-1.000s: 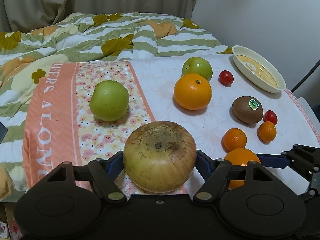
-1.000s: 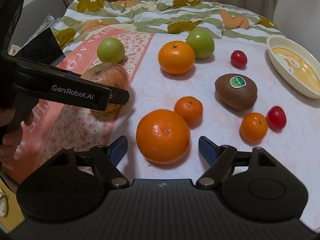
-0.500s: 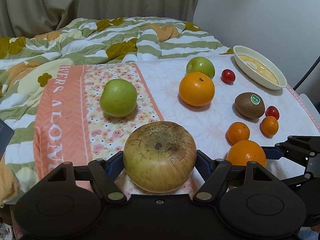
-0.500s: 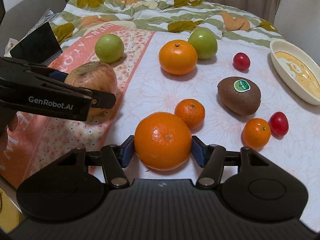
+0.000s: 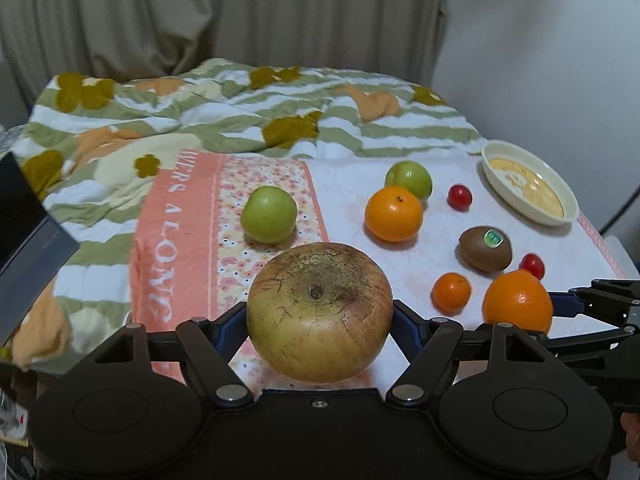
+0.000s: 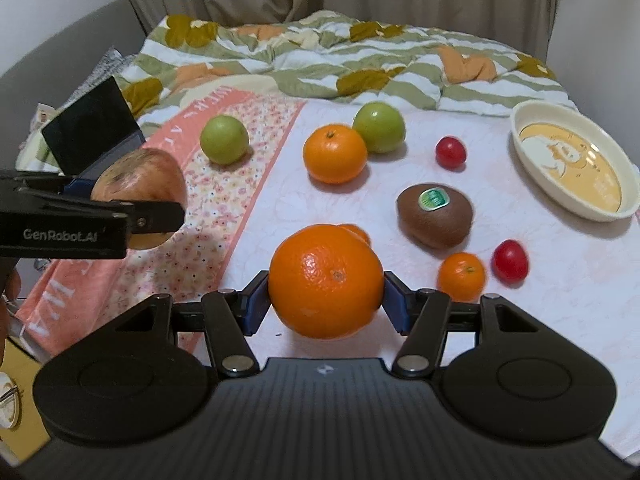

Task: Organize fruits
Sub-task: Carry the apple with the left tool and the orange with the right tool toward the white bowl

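Both grippers carry fruit above the bed.
Left gripper (image 5: pixel 319 322) clamps the apple (image 5: pixel 319 312), right gripper (image 6: pixel 325 300) the orange (image 6: pixel 325 280) — both left of the bowl (image 6: pixel 576 160); keep grips steady, lower gently.

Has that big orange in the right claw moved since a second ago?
Yes. The big orange, clamped in the right gripper, has lifted off the cloth; it now covers most of the small orange behind it.

Bed (image 6: pixel 560 280) w/ white floral sheet, striped quilt (image 6: pixel 360 64) bunched far, pink towel (image 6: pixel 224 216) left, green apple (image 6: pixel 224 140) on towel, orange (image 6: pixel 334 153) touching 2nd apple (image 6: pixel 379 127) ctr, kiwi (image 6: pixel 435 216), dish (image 6: pixel 576 160) far right.
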The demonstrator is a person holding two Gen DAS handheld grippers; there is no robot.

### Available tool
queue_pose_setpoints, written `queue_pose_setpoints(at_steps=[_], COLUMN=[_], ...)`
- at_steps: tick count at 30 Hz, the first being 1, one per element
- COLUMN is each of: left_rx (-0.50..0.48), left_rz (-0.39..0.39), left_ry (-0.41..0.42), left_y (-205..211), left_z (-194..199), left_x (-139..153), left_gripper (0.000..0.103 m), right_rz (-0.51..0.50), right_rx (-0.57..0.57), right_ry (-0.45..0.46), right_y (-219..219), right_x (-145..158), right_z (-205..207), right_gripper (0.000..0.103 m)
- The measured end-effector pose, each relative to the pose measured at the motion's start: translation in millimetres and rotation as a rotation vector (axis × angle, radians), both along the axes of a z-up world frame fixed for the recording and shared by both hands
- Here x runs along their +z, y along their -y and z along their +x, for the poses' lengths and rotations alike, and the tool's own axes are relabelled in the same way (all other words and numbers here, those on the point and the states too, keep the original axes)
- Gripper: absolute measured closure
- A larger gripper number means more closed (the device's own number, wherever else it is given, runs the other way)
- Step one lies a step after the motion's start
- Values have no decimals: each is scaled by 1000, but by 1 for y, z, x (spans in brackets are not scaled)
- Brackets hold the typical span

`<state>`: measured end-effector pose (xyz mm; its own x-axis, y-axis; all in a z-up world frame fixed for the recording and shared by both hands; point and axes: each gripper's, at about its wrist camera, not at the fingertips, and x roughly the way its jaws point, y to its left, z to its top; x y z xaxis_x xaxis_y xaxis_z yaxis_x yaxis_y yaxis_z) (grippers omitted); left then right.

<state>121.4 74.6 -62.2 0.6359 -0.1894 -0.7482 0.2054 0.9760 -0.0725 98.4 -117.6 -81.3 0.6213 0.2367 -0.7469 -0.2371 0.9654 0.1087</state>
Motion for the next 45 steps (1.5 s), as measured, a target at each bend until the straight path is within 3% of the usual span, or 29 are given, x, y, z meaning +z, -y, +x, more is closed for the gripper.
queue_pose_setpoints(at_steps=[8,18,24,36,45], left_rx=[113,163,119,-88,-231], left_rz=[4,-20,-43,-15,34], left_ry=[56,130,143,137,83], left_y=[46,137,189,275,328], left_z=[-29,-30,-4,94,171], left_x=[35,56,61,48,6], left_gripper=[26,26,26,26,26], right_rz=[17,-33,-38,-25,3], right_rx=[45,87,42,-114,-222], right_ry=[45,66,70,89,51], right_y=[64,169,224,305,338], right_x=[33,56,65,68,50], right_z=[-14,-2,26,107,158], right_gripper=[29,29,29,29,29])
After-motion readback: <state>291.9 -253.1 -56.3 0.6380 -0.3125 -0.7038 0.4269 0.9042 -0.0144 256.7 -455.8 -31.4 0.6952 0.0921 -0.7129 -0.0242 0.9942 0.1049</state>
